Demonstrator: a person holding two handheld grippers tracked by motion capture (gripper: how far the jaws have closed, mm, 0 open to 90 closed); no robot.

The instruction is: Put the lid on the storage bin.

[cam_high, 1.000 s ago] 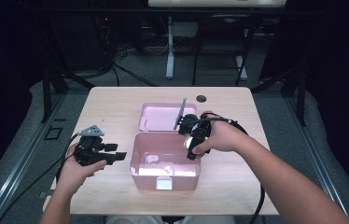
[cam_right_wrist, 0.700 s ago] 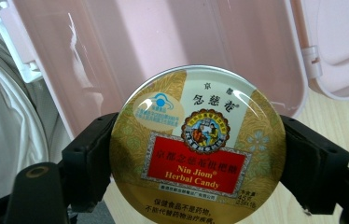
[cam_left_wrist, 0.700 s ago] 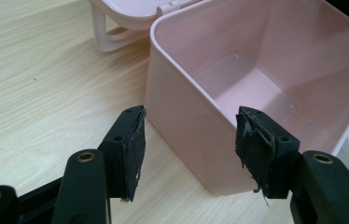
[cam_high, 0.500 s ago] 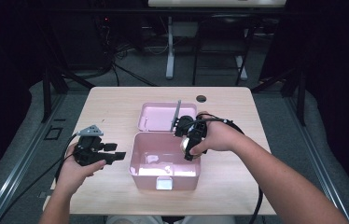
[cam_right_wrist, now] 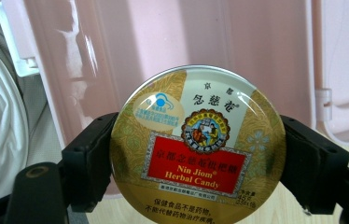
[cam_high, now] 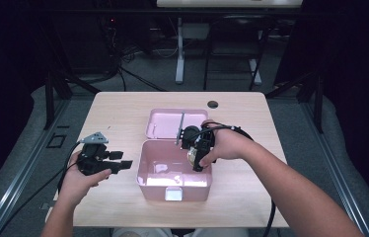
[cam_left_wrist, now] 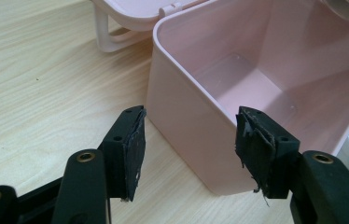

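Gold tin (cam_right_wrist: 197,144) "Nin Jiom Herbal Candy", right claw (cam_right_wrist: 196,154)

In the right gripper view the tin (cam_right_wrist: 198,144) is cut off by the bottom edge, and its smallest print is too fine to read. In the high view the tin (cam_high: 193,156) is mostly hidden behind the right gripper (cam_high: 198,154). The box (cam_left_wrist: 256,88) runs off the left gripper view's right edge.
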